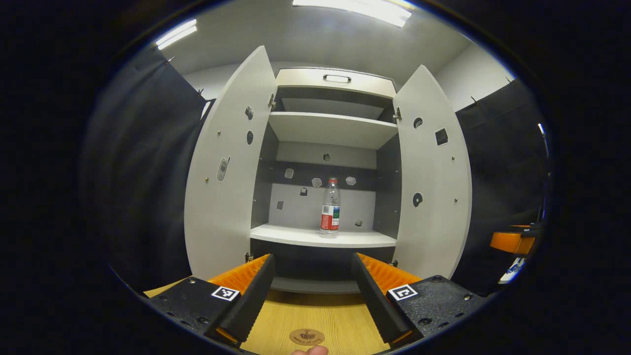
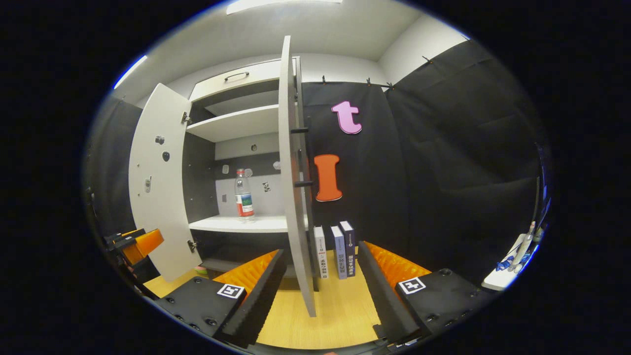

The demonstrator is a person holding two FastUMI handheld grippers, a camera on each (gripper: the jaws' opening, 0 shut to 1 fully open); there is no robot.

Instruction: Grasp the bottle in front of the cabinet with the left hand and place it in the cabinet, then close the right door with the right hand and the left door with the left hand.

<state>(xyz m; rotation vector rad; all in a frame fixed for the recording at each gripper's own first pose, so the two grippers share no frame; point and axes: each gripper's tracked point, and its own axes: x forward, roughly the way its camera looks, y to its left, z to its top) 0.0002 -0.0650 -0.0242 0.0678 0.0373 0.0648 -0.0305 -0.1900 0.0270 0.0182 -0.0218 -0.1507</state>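
At six o'clock in the left gripper view, left gripper [image 1: 312,291] spread wide, fingers parted and holding nothing, above pale wooden tabletop [image 1: 315,315] bearing a small round brown sticker [image 1: 306,337]. Beyond the fingertips, at twelve o'clock, tall grey-and-white cabinet [image 1: 325,236] standing with both doors swung out: left door [image 1: 224,177] at ten o'clock, right door [image 1: 434,187] at two o'clock. On the white middle shelf, dead ahead, clear plastic bottle with red cap and red label [image 1: 330,208], upright, near the shelf's front edge and well apart from the gripper. So placing step judged done; door-closing steps next, neither door yet shut.

At six o'clock in the right gripper view, right gripper [image 2: 319,288] likewise spread open and empty, the free edge of the right door [image 2: 295,197] rising between its fingers toward twelve o'clock, seen edge-on, with two short dark handle posts on its outer face. Cannot tell whether either finger touches the panel. Just past the door at one o'clock, three upright books [image 2: 335,251] on the tabletop against the black cloth wall. Farther off at eleven o'clock, bottle [image 2: 244,195] on its shelf; at nine o'clock, left door [image 2: 157,182] and, low beside it, the left gripper [image 2: 135,244].

Next move, as judged: press on the right door's outer face and sweep it toward eleven o'clock until flush, keeping clear of the books; then the same with the left door from the other side.
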